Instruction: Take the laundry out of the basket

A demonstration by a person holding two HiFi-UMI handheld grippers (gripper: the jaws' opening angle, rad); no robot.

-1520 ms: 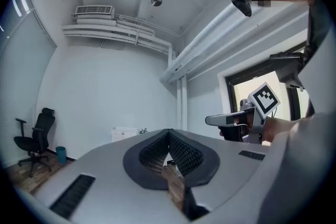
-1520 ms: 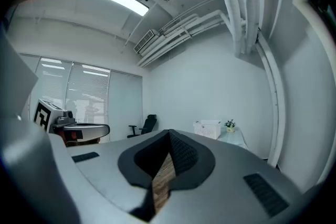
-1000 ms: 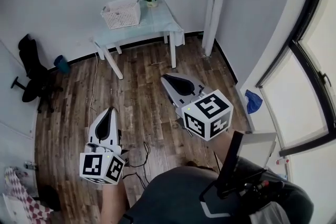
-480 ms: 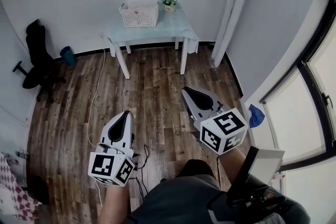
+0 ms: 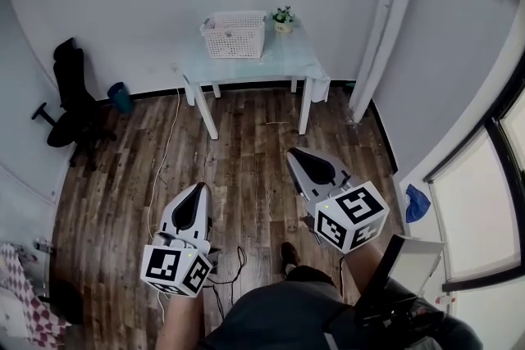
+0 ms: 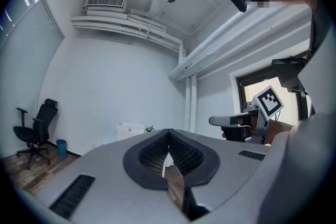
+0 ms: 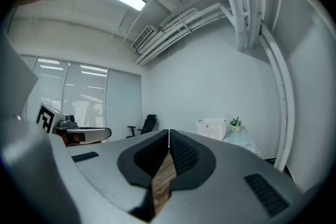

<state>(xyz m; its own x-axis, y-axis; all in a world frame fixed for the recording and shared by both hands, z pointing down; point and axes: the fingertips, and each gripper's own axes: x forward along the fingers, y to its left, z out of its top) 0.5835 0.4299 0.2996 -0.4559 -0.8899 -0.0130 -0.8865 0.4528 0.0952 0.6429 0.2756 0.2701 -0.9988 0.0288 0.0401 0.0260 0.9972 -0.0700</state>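
Pointing toward the basket (image 5: pixel 234 34) on the desk (image 5: pixel 289 61) at twelve o'clock, left gripper (image 5: pixel 199 188) and right gripper (image 5: pixel 294 152) keep fingers closed and empty, being still well apart from it.

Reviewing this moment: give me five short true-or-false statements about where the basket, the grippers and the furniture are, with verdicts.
1. The white basket stands on the table. True.
2. The right gripper holds a piece of laundry. False: its jaws are shut on nothing.
3. A potted plant stands on the table beside the basket. True.
4. The left gripper is reaching into the basket. False: it is over the wood floor, well short of the table, with its jaws together and empty.
5. In the head view, the black office chair is to the right of the table. False: it is to the left, near the wall.
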